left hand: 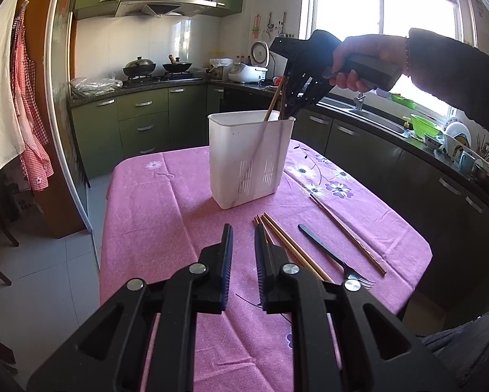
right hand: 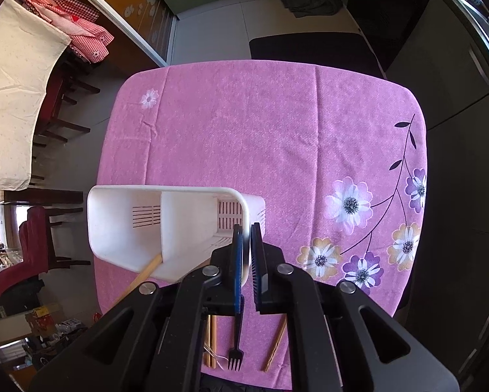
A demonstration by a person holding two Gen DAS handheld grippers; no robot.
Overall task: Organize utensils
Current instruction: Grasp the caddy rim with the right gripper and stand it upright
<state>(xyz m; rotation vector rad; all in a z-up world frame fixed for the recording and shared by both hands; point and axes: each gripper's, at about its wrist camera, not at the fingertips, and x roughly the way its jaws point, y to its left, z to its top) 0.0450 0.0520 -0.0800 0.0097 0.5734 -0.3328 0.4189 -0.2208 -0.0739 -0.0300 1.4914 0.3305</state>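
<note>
A white plastic utensil holder (left hand: 249,160) stands on the pink tablecloth (left hand: 166,215); it also shows in the right wrist view (right hand: 166,225). A wooden chopstick (left hand: 272,103) leans inside it (right hand: 146,272). My right gripper (left hand: 288,109) hovers over the holder's right rim, its jaws slightly apart and nothing seen between them (right hand: 247,228). My left gripper (left hand: 243,228) is open and empty above the table's near side. Beside it lie a pair of chopsticks (left hand: 290,248), a black fork (left hand: 332,254) and a single chopstick (left hand: 345,233). The fork (right hand: 236,352) shows under the right gripper.
The table edge drops to a tiled floor (left hand: 48,277) on the left. Green cabinets (left hand: 140,124) and a counter with a sink (left hand: 378,119) and dishes (left hand: 456,137) run behind and to the right. Dark chairs (right hand: 42,254) stand by the table.
</note>
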